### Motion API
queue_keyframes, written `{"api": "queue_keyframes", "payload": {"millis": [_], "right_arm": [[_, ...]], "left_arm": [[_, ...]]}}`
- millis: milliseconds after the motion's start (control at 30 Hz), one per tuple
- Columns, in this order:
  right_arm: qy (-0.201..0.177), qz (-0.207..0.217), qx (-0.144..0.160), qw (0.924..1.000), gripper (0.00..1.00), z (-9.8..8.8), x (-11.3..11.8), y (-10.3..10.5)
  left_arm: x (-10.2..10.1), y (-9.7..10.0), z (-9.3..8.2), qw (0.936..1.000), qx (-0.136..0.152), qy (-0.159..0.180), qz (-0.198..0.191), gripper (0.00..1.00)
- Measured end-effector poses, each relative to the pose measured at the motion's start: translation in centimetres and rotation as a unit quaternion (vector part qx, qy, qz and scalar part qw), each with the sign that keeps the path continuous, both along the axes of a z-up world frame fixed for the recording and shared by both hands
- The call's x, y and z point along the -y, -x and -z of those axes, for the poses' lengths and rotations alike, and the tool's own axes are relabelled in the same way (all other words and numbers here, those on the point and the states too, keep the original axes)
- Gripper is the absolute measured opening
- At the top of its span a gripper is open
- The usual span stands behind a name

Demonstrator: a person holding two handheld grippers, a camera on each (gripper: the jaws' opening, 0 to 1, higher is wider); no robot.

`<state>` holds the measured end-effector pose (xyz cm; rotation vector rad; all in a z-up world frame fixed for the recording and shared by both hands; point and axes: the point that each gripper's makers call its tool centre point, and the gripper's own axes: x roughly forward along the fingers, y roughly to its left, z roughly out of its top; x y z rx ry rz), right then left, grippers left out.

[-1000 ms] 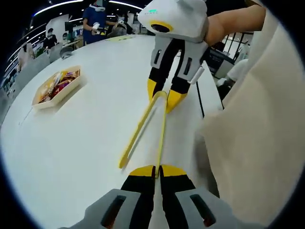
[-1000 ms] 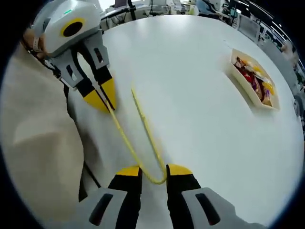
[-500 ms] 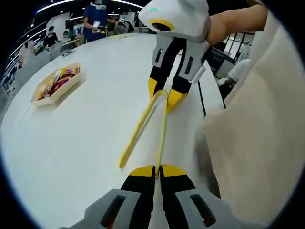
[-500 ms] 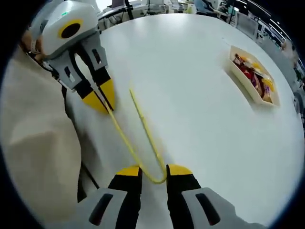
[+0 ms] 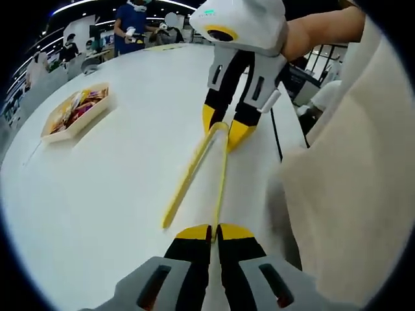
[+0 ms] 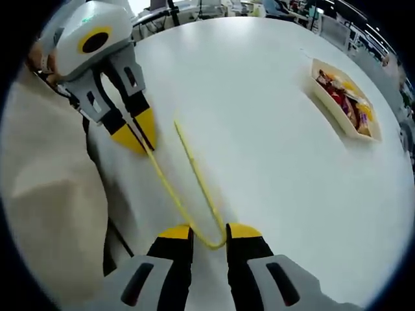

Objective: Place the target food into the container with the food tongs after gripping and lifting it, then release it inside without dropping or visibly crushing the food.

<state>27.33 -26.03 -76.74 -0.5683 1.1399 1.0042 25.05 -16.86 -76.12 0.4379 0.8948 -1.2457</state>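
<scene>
Left gripper view: tray [image 5: 48,133] of mixed food far left near the table [image 5: 117,188] edge, contents too small to name. Broad bare tabletop between. Yellow tongs [image 5: 194,172] lie mid-table; left gripper [image 5: 213,231] jaws pinched on one arm tip. Right gripper [image 5: 227,133] jaws straddle the bend, grip unclear. Beige clothing hides the right side.

Yellow tongs [image 5: 194,170], white table [image 5: 117,168]
</scene>
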Motion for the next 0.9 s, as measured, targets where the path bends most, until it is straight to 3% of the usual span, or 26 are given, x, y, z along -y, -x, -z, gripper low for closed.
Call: {"api": "queue_keyframes", "payload": {"millis": [600, 900], "right_arm": [[-0.004, 0.017, -0.007, 0.9998, 0.2, 0.0, 0.8, 0.1], [-0.008, 0.028, -0.009, 0.9995, 0.21, -0.1, 1.3, 0.4]], "left_arm": [[-0.6, -0.2, 0.0, 0.9999, 0.006, -0.005, -0.015, 0.03], [-1.4, -0.4, 0.0, 0.9995, 0.015, -0.008, -0.028, 0.11]]}}
